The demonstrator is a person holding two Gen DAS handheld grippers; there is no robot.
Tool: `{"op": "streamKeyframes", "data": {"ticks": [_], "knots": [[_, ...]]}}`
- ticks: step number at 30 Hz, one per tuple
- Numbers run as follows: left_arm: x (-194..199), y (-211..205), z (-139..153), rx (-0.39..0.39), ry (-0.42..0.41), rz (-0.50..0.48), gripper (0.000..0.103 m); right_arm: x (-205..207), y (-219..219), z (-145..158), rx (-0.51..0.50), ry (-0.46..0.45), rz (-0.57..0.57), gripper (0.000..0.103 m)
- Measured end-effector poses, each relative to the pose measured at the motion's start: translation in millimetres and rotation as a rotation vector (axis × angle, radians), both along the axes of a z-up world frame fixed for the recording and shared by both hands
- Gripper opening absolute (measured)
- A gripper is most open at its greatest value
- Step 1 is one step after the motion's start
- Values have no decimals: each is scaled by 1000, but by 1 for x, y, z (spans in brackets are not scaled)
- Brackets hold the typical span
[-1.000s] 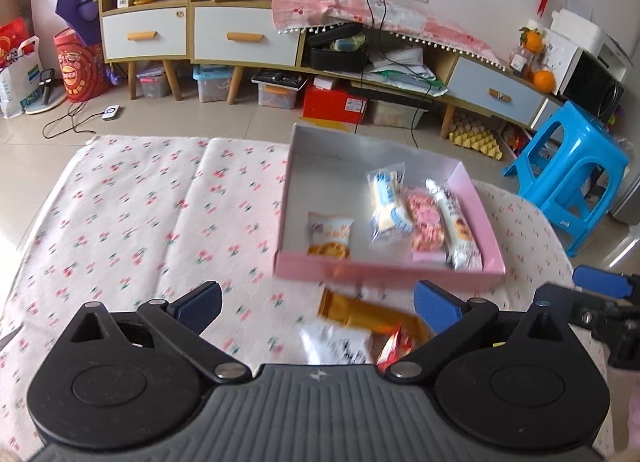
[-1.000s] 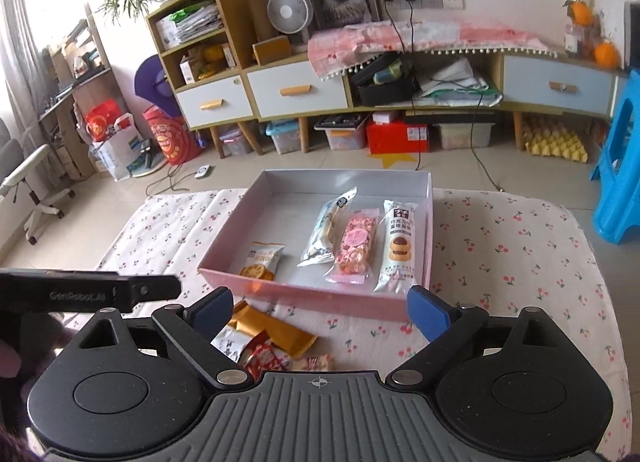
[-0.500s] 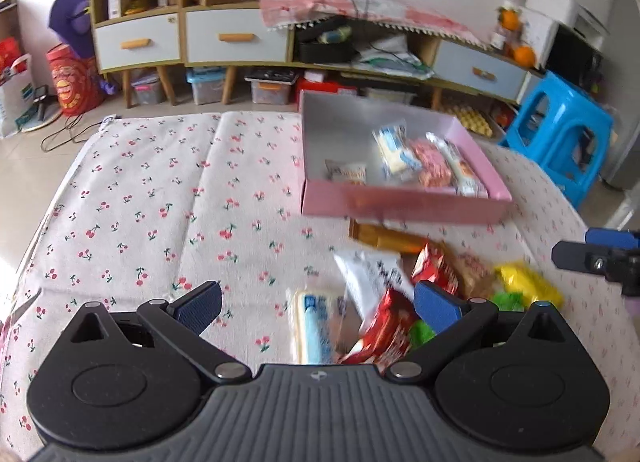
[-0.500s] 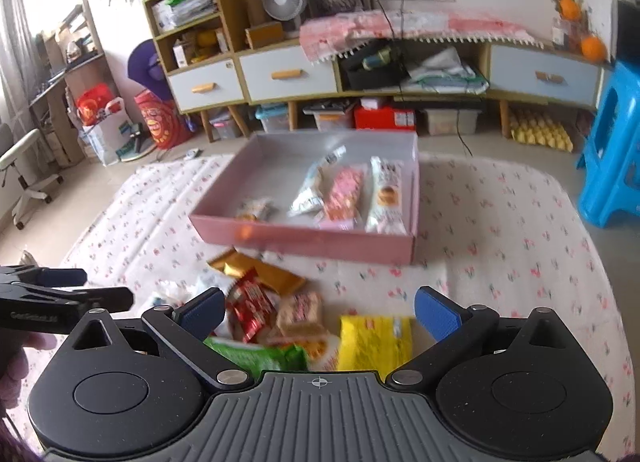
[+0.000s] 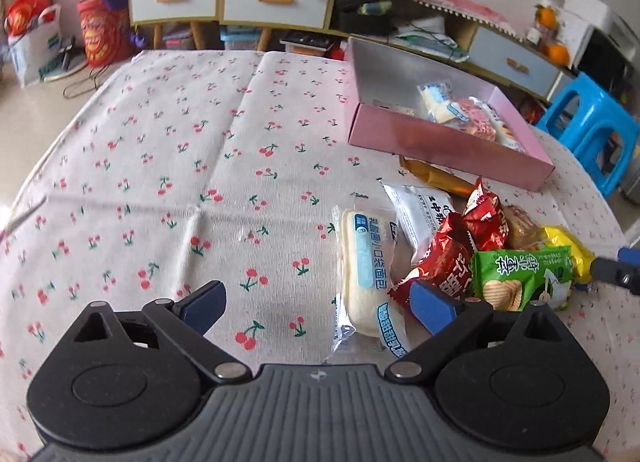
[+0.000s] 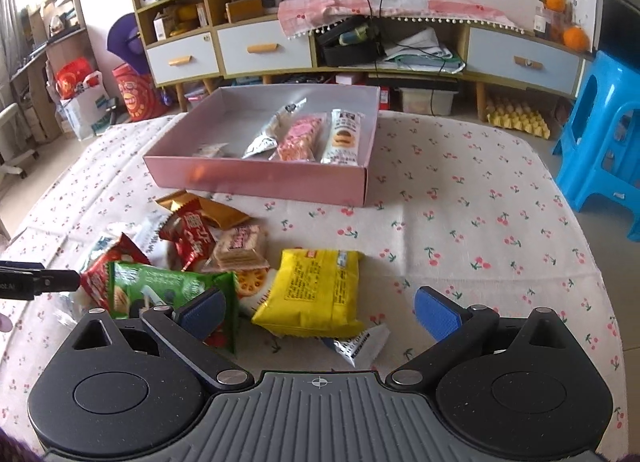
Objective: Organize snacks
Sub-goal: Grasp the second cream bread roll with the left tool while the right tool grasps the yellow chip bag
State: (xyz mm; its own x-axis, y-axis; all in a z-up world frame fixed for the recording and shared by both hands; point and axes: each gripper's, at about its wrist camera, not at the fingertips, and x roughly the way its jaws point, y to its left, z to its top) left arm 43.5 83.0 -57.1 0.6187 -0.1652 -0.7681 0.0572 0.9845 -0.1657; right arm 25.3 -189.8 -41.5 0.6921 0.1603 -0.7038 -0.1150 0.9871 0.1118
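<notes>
A pink box (image 6: 256,180) (image 5: 440,143) on the cherry-print cloth holds several packets. In front of it lies a pile of loose snacks: a yellow pack (image 6: 316,290), a green chip bag (image 6: 160,290) (image 5: 520,276), red packets (image 6: 190,236) (image 5: 448,262), a gold bar (image 6: 224,211) and a white bread pack (image 5: 370,274). My left gripper (image 5: 318,306) is open and empty, with the bread pack between its fingers. My right gripper (image 6: 320,312) is open and empty, low over the yellow pack.
The table's right edge lies near a blue plastic stool (image 6: 600,133) (image 5: 588,129). Cabinets and shelves (image 6: 260,45) stand beyond the far edge. The cloth (image 5: 160,165) stretches to the left of the pile.
Both grippers have pulled back and dropped lower toward the table. The snack pile, earlier mostly hidden under them, now lies in full view. Both stay open.
</notes>
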Motion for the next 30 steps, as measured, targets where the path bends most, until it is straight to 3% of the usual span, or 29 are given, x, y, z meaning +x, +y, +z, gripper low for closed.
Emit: {"op": "streamKeyframes", "data": {"ticks": [10,16,23,30], "knots": [[7,9,1,-114,12,54,77,12,-3,-7,31,16,-31,102],[13,2,-2,-109,25,43,59,18,-3,-8,57,28,-33,102],[18,-7,-1,-82,21,6,48,23,-4,-7,76,29,-52,99],[22,-13,0,-58,19,-16,41,27,-2,-9,77,44,-37,85]]}}
